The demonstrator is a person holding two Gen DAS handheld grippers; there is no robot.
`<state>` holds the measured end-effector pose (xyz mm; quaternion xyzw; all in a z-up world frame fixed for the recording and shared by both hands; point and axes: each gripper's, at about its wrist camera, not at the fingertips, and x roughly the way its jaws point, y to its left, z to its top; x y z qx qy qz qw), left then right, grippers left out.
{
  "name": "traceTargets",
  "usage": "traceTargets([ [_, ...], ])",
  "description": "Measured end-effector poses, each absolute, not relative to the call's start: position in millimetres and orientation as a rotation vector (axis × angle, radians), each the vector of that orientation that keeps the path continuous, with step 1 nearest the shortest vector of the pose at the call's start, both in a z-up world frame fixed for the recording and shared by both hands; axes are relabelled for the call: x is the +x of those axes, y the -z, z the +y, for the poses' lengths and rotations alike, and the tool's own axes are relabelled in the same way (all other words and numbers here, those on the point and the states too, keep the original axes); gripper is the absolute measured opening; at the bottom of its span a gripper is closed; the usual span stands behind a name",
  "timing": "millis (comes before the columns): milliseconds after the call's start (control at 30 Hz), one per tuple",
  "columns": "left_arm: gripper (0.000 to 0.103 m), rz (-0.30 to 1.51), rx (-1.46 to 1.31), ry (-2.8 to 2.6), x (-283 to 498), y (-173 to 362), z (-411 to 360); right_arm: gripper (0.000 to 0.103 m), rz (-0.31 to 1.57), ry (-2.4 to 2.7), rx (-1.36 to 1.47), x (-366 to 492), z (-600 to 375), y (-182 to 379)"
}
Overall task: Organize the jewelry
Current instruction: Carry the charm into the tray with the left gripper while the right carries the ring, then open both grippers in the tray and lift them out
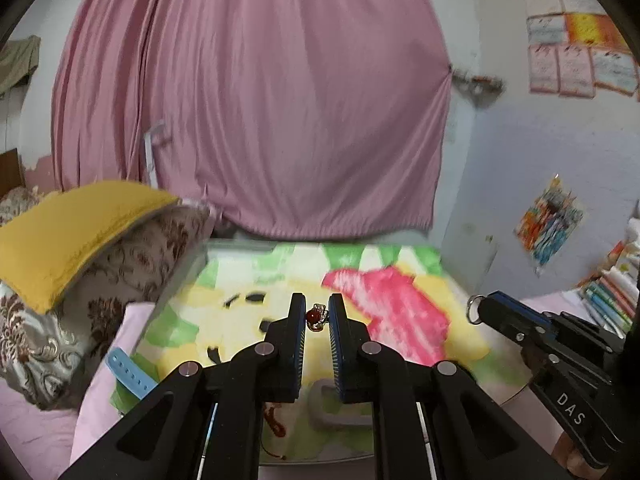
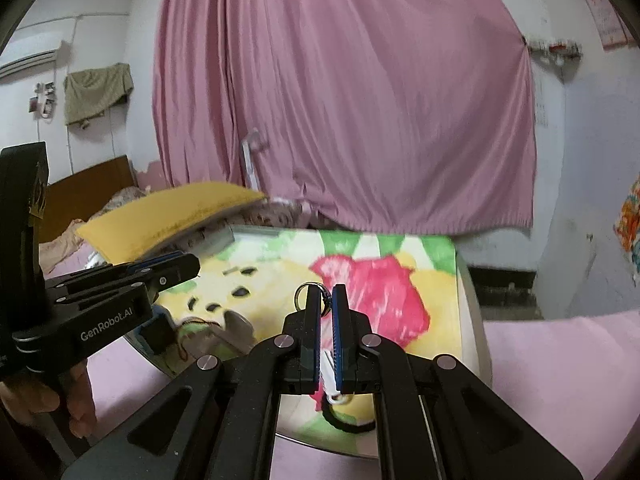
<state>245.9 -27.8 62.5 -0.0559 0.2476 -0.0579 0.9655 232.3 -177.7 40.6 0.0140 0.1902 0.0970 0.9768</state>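
With the left gripper [image 1: 317,316] pinching a red-stone ring [image 1: 317,317] at its fingertips and the right gripper [image 2: 327,300] clamped narrowly on a silver ring [image 2: 305,295] above the patterned mat [image 1: 400,304], any slackening likely drops either ring.

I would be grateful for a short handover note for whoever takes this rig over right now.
Left gripper: shut on a silver ring with a red stone, held above the colourful printed mat.
Right gripper: shut on a plain silver band ring, also held above the mat.
On the mat: a grey holder and a red cord piece below the left gripper; a blue strap at the mat's left edge.
Done: both rings picked up.
Left: place both rings, probably at the holder, then sort the remaining pieces.
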Motion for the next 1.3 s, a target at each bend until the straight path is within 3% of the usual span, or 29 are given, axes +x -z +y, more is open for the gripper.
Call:
traceTargets([
  [400,0.011,0.701,-0.068,0.110,271,-37,-33,0.005,0.589,-0.195,-0.003,265,-175,-16],
  [933,0.011,0.738,-0.024,0.092,276,-38,-37,0.005,0.675,-0.235,0.057,277,-178,-5],
  [1033,0.011,0.734,-0.038,0.099,275,-38,-37,0.011,0.650,-0.232,0.073,272,-181,-9],
  [1133,0.011,0.726,-0.058,0.103,272,-39,-34,0.031,0.598,-0.227,0.085,262,-184,-16],
  [1200,0.015,0.716,-0.076,0.109,269,-40,-32,0.032,0.563,-0.219,0.089,255,-186,-21],
  [1300,0.031,0.684,-0.112,0.117,262,-44,-28,0.032,0.502,-0.202,0.098,244,-189,-29],
])
